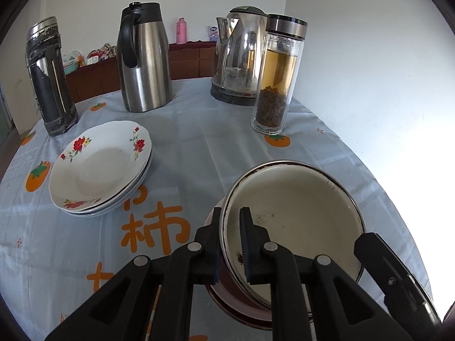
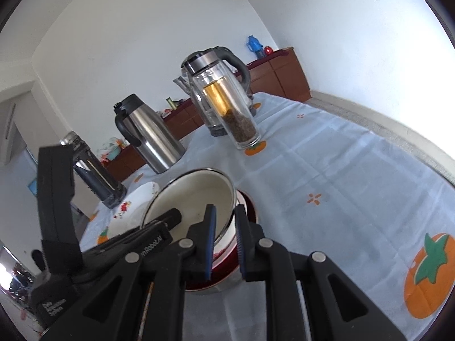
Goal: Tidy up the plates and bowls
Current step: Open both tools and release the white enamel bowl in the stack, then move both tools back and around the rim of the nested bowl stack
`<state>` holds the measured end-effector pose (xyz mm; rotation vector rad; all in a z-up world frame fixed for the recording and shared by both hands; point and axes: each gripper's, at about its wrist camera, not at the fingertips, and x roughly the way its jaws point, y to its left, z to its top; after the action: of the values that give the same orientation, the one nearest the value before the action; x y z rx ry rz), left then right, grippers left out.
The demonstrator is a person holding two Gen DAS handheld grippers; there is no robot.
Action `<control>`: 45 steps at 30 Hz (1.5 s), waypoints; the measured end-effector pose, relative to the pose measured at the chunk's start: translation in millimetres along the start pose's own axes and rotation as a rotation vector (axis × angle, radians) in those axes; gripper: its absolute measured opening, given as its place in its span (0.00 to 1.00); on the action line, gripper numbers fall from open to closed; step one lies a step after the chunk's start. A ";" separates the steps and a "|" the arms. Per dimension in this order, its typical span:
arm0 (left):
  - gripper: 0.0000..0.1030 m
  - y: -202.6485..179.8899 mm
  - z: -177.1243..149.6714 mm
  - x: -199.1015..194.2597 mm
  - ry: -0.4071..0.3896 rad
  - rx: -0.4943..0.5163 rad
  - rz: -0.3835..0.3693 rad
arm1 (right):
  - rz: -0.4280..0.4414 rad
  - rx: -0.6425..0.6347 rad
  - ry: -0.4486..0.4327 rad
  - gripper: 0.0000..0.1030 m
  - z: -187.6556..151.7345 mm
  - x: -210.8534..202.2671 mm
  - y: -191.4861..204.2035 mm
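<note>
Bowl [image 1: 295, 221] and both claws meet at the near edge of the desk [image 1: 199, 147]. The left claw [image 1: 231, 244] pinches the left part of the bowl's rim, one finger outside the wall and one inside, with only the thin wall between the pads. The right claw [image 2: 224, 241] does the same on the opposite side of the rim, also nearly pressed together around the wall. So the bowl lies directly in front of both claws, tilted, with its open side turned toward the cameras, and it sits in a red bowl [image 2: 227, 270] underneath. Whether it is lifted clear of that one, I cannot tell. The stack of flowered plates [image 1: 99, 170] lies to the left and farther back, well apart from the bowl, so the left hand is nearer to it. Flasks and a kettle [image 1: 239, 54] stand behind.
</note>
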<state>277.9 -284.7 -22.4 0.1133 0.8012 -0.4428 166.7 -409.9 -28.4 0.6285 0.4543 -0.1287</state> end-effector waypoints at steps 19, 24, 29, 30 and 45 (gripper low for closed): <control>0.45 -3.0 -13.8 -23.5 -0.050 -0.002 -0.069 | -0.066 -0.017 -0.032 0.14 -3.2 -9.4 -1.0; 0.74 -8.0 -19.9 -40.5 -0.155 0.051 0.070 | -0.078 -0.026 -0.042 0.18 -5.4 -8.6 0.0; 0.77 1.2 -24.4 -51.8 -0.201 0.062 0.143 | -0.088 -0.035 -0.056 0.26 -6.8 -9.2 -0.2; 0.77 3.4 -27.3 -53.1 -0.206 0.065 0.157 | -0.089 -0.042 -0.061 0.26 -7.5 -9.2 0.5; 0.77 37.2 -72.3 -66.7 -0.285 0.023 0.252 | -0.179 -0.181 -0.222 0.54 -28.4 -24.5 22.0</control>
<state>204.7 -209.4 -27.5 0.1666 0.4930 -0.2224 139.8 -375.8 -25.9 0.3894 0.3025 -0.3205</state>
